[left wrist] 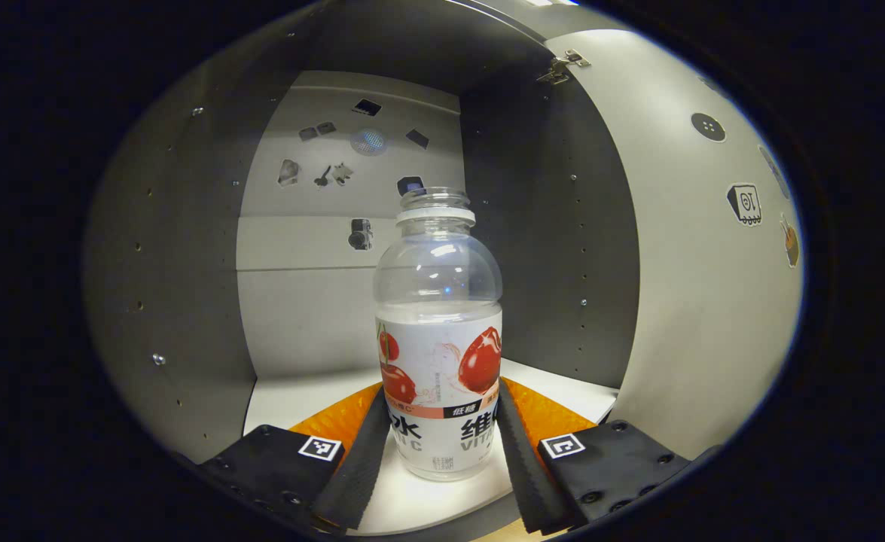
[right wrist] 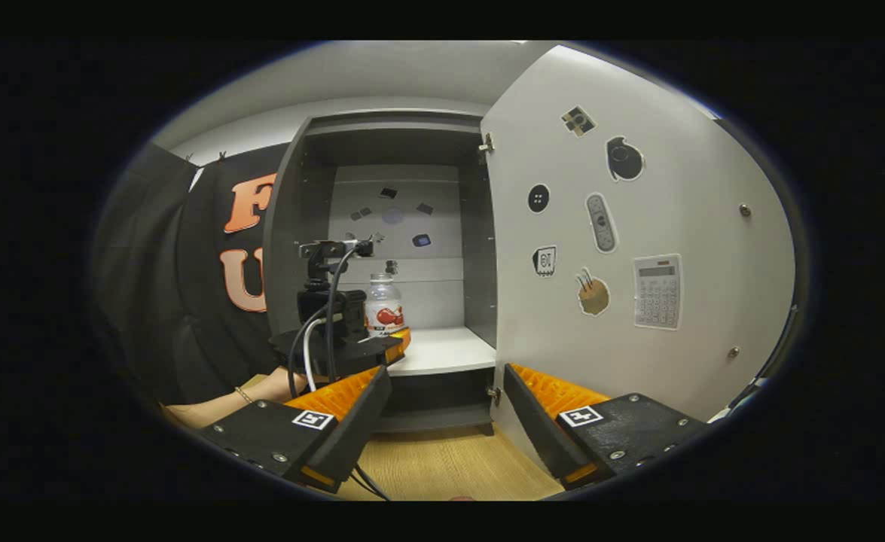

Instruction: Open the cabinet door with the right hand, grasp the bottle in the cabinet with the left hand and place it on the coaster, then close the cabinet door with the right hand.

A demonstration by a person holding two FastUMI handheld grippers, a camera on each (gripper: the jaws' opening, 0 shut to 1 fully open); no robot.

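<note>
A clear, capless bottle [left wrist: 438, 301] with a white and red fruit label stands upright on the white shelf [left wrist: 291, 399] inside the grey cabinet. My left gripper [left wrist: 442, 391] has one black pad against each side of its lower label, shut on it. From the right gripper view, the left gripper [right wrist: 389, 339] reaches into the cabinet with the bottle [right wrist: 383, 309] at its tip. The cabinet door [right wrist: 638, 226] is swung wide open to the right. My right gripper [right wrist: 446, 376] is open and holds nothing, in front of the cabinet near the door's hinge edge.
The inside of the door [left wrist: 706, 263] stands close on the bottle's right, and dark side walls flank the shelf. A person's forearm [right wrist: 216, 406] holds the left gripper, with cables trailing from it. A wooden tabletop [right wrist: 442, 459] lies below the cabinet. Stickers dot the door and back wall.
</note>
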